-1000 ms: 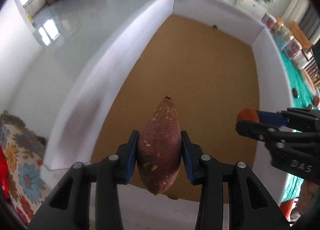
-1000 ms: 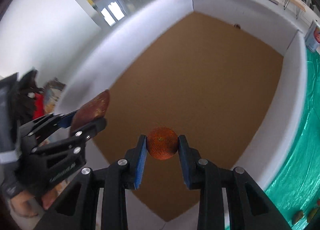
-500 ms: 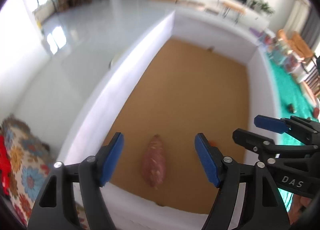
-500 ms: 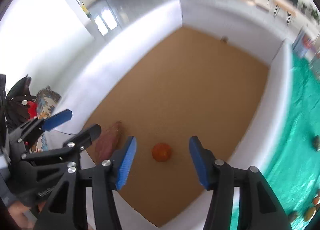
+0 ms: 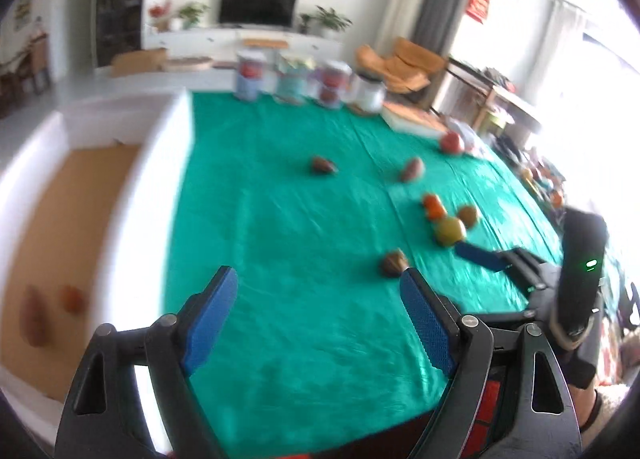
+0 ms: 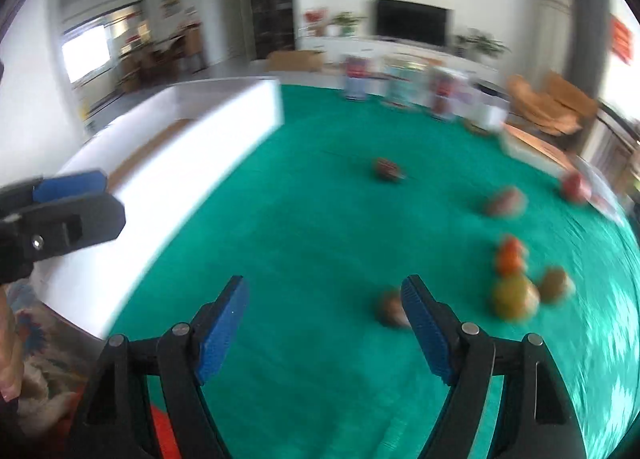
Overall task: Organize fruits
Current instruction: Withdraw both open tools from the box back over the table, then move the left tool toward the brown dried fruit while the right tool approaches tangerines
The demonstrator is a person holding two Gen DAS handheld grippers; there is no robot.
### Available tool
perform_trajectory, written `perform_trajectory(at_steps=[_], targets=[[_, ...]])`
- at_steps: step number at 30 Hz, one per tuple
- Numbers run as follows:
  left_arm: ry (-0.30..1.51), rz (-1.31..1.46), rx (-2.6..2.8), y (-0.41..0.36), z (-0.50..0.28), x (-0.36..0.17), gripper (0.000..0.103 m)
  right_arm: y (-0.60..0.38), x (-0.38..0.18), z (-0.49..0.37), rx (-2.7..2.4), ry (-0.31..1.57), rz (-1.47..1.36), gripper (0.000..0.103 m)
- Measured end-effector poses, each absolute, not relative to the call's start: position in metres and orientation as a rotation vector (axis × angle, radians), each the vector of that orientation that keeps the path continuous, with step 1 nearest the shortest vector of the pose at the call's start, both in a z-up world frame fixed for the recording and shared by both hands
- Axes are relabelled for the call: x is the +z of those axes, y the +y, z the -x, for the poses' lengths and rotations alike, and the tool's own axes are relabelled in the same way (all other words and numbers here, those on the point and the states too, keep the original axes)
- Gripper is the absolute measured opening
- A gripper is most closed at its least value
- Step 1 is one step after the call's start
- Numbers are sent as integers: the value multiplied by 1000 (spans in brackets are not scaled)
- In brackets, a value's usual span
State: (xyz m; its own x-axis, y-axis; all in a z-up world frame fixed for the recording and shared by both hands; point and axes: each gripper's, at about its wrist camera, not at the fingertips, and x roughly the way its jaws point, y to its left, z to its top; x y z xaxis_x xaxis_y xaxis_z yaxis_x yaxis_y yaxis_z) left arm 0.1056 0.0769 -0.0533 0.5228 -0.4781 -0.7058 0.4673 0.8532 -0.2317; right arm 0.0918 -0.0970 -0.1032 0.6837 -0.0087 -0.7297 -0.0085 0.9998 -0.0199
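Note:
Both views are blurred by motion. My left gripper point(image 5: 318, 291) hangs over the green tablecloth point(image 5: 288, 227), jaws opening, nothing between them. At the far left the white box point(image 5: 132, 219) holds the sweet potato point(image 5: 34, 321) and an orange fruit point(image 5: 72, 299) on its brown floor. My right gripper point(image 6: 324, 299) is also over the cloth, jaws opening and empty. A small brown fruit point(image 6: 390, 309) lies beside its right finger. A yellow-green fruit point(image 6: 514, 297), an orange one point(image 6: 510, 255) and several others lie scattered at the right. The right gripper point(image 5: 480, 255) shows in the left wrist view.
Several jars point(image 5: 292, 79) stand along the table's far edge, with a white tray point(image 5: 412, 121) to their right. The white box's wall point(image 6: 192, 167) borders the cloth on the left. The other gripper's finger point(image 6: 68, 215) juts in at the left of the right wrist view.
Both grippers let go, leaving the sweet potato and the orange fruit in the box. Both then swung right, from above the box to above the green cloth, jaws wider.

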Motion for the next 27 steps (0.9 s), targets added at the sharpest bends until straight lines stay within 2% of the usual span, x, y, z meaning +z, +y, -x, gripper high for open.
perform_trajectory(at_steps=[4,8,12,15,17,21,22,27], targets=[[926,-76,-551,28,-111,-118,85,-174,-134,-43,-250,817,-41,78],[959,-164,-510,-6,-107,-161,85,-226,-155,-6,-379,818,-156,78],[887,-259,-490,-21,-94,-170,86,-240,-162,5,-429,823,-209,78],[901,-227,-463,-19,-99,-174,95,-246,-169,6,-429,837,-210,78],[892,-223,-457,-18,-98,-175,96,-243,-176,6,-430,836,-187,82],[897,-234,-458,-22,-102,-177,96,-237,-181,4,-418,843,-156,101],[901,-235,-458,-22,-102,-176,96,-237,-182,4,-413,845,-158,103],[910,-242,-455,-22,-102,-176,96,-235,-182,8,-417,827,-151,103]])
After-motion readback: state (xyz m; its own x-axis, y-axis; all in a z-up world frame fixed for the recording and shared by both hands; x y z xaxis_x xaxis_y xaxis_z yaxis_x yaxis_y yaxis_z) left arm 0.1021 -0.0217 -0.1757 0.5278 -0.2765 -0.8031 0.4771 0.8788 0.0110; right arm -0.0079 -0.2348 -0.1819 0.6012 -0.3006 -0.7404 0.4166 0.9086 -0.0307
